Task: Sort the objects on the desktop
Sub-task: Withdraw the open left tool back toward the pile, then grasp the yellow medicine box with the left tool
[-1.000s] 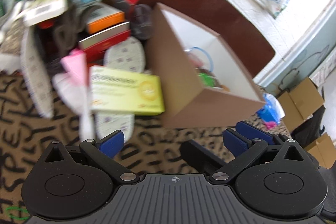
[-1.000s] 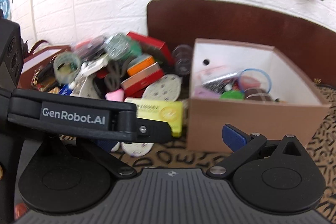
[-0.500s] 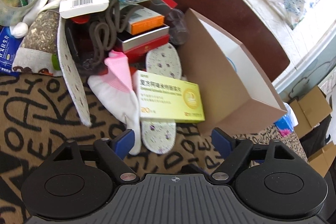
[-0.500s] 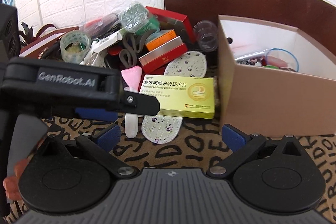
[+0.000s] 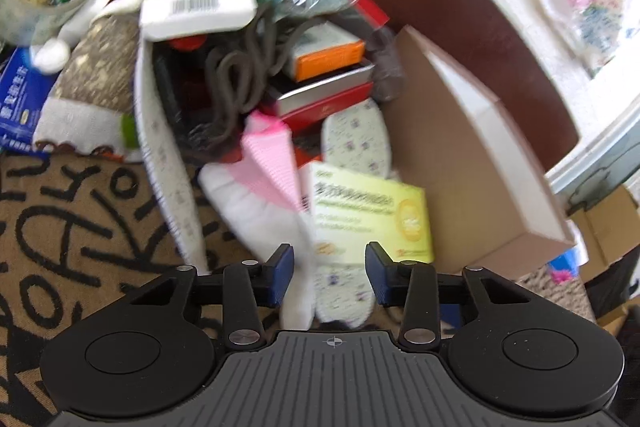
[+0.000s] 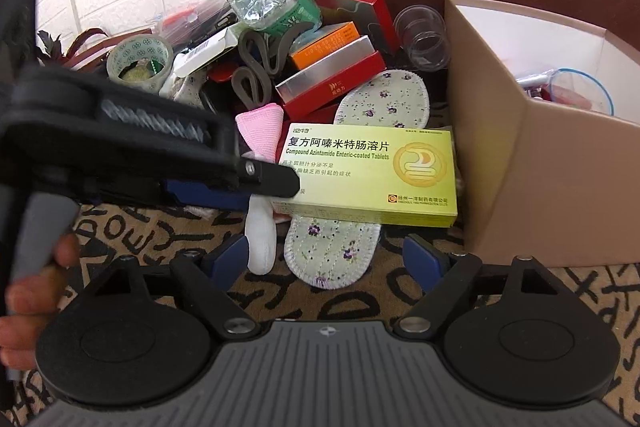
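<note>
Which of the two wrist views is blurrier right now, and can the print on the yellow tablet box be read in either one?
Left wrist view: motion-smeared, the yellow tablet box print is illegible, and the upper right is washed out by bright light. Right wrist view: sharp on the box, its lettering reads clearly; only the black left gripper crossing close to the lens is blurred.

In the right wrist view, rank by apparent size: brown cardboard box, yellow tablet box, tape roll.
1. Brown cardboard box, partly cropped.
2. Yellow tablet box.
3. Clear patterned tape roll, farther back, so its true size is unsure.

Black tongs with 2 blue pads, silver screws.
</note>
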`<action>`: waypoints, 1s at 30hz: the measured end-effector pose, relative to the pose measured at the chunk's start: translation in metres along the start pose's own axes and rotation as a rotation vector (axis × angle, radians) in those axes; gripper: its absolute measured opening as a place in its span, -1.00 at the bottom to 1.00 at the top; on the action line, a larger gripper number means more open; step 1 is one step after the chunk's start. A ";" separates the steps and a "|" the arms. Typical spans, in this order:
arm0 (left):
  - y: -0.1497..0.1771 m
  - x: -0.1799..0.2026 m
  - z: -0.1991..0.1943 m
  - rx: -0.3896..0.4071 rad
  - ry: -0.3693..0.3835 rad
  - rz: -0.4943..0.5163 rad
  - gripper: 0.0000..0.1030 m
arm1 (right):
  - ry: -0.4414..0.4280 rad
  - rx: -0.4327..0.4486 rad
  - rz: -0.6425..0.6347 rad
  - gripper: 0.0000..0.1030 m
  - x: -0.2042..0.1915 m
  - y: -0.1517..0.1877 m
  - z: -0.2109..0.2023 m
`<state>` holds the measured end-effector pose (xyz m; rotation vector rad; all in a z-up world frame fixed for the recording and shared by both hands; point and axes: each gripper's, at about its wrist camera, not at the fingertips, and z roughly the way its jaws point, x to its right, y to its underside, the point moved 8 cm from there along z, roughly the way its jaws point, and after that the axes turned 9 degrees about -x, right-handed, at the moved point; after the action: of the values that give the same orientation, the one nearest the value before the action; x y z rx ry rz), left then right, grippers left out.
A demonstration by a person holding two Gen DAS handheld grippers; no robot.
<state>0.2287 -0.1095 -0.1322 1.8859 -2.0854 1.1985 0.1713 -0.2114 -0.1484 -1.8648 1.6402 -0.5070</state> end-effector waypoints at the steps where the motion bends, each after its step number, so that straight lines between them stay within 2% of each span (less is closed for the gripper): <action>1: -0.002 0.005 -0.002 0.007 0.011 0.015 0.07 | 0.001 -0.003 0.000 0.68 0.001 0.000 0.002; 5: -0.014 0.024 -0.003 0.038 0.038 0.083 0.12 | 0.006 -0.018 0.015 0.68 0.006 -0.001 0.012; 7: -0.024 0.029 0.002 0.052 0.022 0.102 0.28 | 0.006 -0.022 0.024 0.69 0.008 -0.001 0.015; 9: -0.033 0.027 0.008 0.064 -0.001 0.099 0.54 | 0.004 -0.022 0.026 0.69 0.009 -0.002 0.018; 15: -0.054 0.025 0.029 0.047 -0.018 0.136 0.63 | -0.001 -0.028 0.033 0.69 0.011 -0.006 0.027; 20: -0.064 0.017 0.047 0.002 -0.017 0.134 0.63 | -0.005 -0.037 0.046 0.69 0.016 -0.010 0.034; 22: -0.061 0.019 0.053 -0.029 -0.004 0.170 0.57 | -0.004 -0.038 0.053 0.69 0.018 -0.011 0.036; 24: -0.054 0.020 0.058 -0.053 -0.029 0.219 0.34 | -0.006 -0.036 0.061 0.69 0.019 -0.014 0.037; 26: -0.048 0.021 0.056 -0.039 -0.070 0.265 0.29 | -0.008 -0.043 0.054 0.69 0.019 -0.013 0.036; 30: -0.036 0.022 0.045 -0.032 -0.091 0.282 0.25 | -0.018 -0.058 0.025 0.65 0.015 -0.008 0.033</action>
<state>0.2743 -0.1510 -0.1336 1.7048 -2.4689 1.1390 0.2007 -0.2199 -0.1698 -1.8820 1.6810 -0.4357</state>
